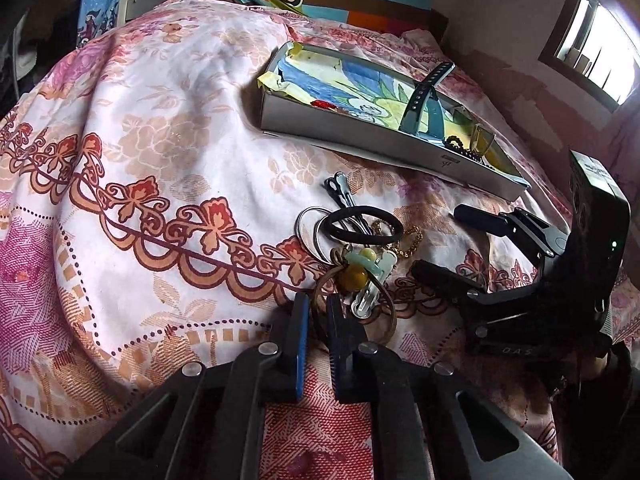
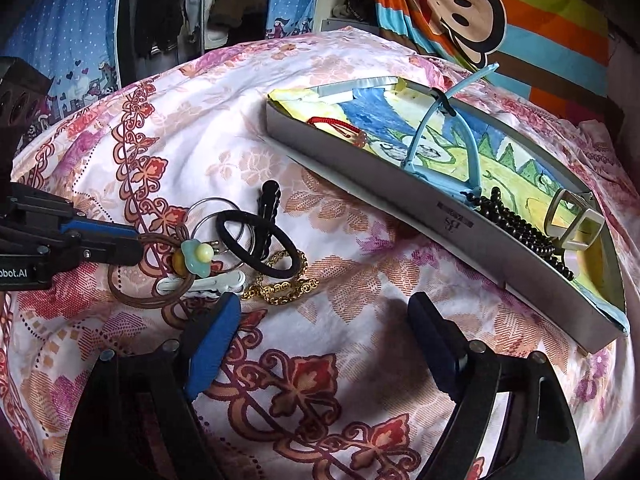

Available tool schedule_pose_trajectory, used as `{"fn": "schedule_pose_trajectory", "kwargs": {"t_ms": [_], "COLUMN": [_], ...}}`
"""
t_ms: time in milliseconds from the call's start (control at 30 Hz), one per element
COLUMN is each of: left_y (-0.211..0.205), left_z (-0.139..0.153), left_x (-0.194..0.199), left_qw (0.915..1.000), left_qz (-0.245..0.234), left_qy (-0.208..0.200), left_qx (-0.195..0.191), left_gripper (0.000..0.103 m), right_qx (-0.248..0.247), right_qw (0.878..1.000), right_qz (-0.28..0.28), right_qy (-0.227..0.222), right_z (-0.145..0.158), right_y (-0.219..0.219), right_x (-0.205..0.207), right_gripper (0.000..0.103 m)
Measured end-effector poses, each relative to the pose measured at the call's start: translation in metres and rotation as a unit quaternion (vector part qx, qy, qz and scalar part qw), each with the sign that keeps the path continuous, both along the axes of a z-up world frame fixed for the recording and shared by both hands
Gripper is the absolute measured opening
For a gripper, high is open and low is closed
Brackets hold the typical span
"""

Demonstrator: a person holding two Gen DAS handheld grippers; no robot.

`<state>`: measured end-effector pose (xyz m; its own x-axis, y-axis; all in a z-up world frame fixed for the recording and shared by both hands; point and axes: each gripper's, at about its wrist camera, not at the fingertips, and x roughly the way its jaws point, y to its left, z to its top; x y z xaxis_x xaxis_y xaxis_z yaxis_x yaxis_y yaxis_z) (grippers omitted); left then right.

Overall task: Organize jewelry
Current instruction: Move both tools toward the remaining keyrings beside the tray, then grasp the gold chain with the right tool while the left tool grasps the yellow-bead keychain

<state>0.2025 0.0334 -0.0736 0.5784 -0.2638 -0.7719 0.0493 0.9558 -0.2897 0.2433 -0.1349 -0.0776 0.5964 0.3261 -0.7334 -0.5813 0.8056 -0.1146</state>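
Left tool [image 1: 316, 320] at bottom centre of its own view: jaws nearly shut, pinched on the brown hair tie [image 1: 352, 300] with the yellow-and-mint flower charm, at the near edge of the pile. Right tool [image 2: 324, 332] at bottom of its view: jaws wide, nothing between them, hovering over bare bedsheet just below the gold chain [image 2: 280, 284]

Step, as I read it: lifting the first piece out of the pile to move it into the tray [image 2: 400, 188]. Not lifted yet, tie lies on the sheet

Pile sits centre-left in the right view: black hair tie [image 2: 260, 244], silver rings [image 2: 212, 216], black clip [image 2: 268, 200], white clip [image 2: 200, 284], all overlapping. Tray is upper right, well apart from the pile, already holding a blue headband [image 2: 444, 120], black beads [image 2: 520, 224], a red cord

Next move needs: a slow straight lift, since the brown loop crosses the white clip and may drag it. Right tool could pin or take the chain

Surface: bed [image 1: 160, 120], floral pink-orange sheet, soft and lumpy. Room: striped cartoon blanket top, window [image 1: 592, 44] upper right in left view, hanging clothes upper left in right view
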Motion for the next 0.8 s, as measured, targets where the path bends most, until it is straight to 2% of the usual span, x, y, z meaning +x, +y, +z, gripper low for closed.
{"fn": "schedule_pose_trajectory", "kwargs": {"t_ms": [433,700,733,800], "left_y": [0.005,0.012,0.011,0.011], "left_z": [0.0,0.002,0.002,0.002], "left_x": [-0.003,-0.005,-0.005,-0.005], "left_qw": [0.9999,0.9992,0.9992,0.9992], "left_qz": [0.017,0.037,0.037,0.037], "left_qy": [-0.004,-0.012,-0.012,-0.013], "left_qx": [-0.002,-0.011,-0.011,-0.011], "left_gripper": [0.004,0.003,0.003,0.003], "right_qx": [-0.015,-0.046,-0.05,-0.054], "right_qw": [1.0,0.999,0.998,0.998], "right_qz": [0.0,0.022,0.027,0.035], "right_qy": [-0.001,0.004,0.004,0.01], "right_z": [-0.003,-0.004,-0.004,-0.004], "right_y": [0.002,0.017,0.02,0.024], "right_x": [0.001,0.008,0.009,0.01], "right_gripper": [0.082,0.082,0.081,0.07]}}
